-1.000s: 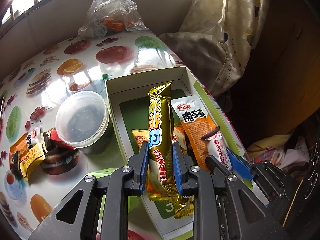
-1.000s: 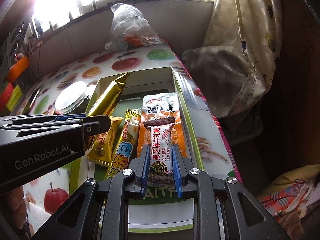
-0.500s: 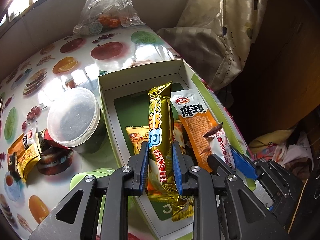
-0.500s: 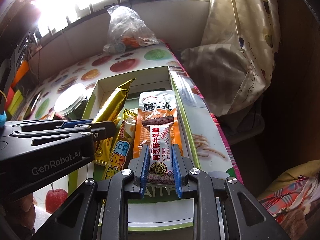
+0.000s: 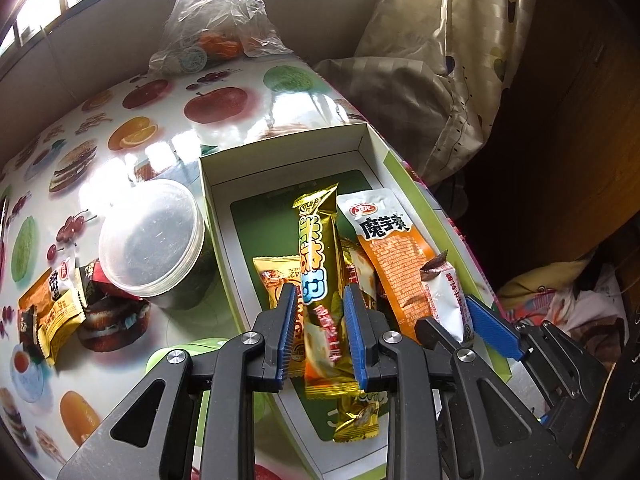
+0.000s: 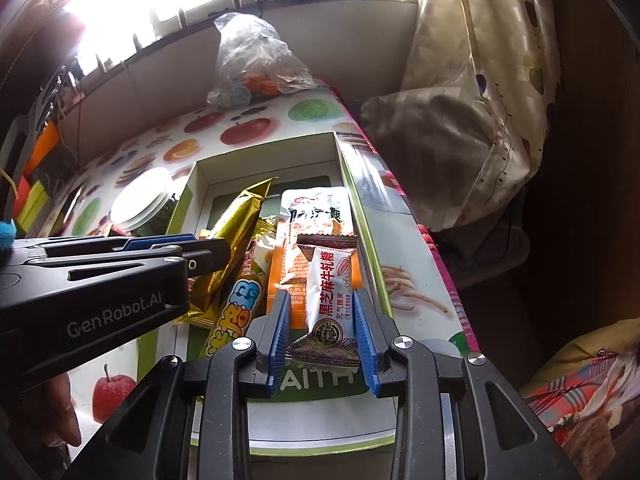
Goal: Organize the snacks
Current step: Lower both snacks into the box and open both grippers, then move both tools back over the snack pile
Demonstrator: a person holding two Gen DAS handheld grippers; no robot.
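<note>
The white candy packet (image 6: 329, 294) lies on the orange packet (image 6: 288, 280) inside the open box (image 6: 362, 216); the right gripper (image 6: 323, 336) has just been opening, its pads clear of the packet between them. The left gripper (image 5: 320, 332) is clamped on a gold snack bar (image 5: 318, 272) above the box.

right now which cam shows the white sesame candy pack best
The right wrist view: the white candy pack lies face-on between the right gripper, whose jaws have just been opening off it, its print legible. The left wrist view shows it only edge-on, partly behind the right gripper's fingers.
</note>
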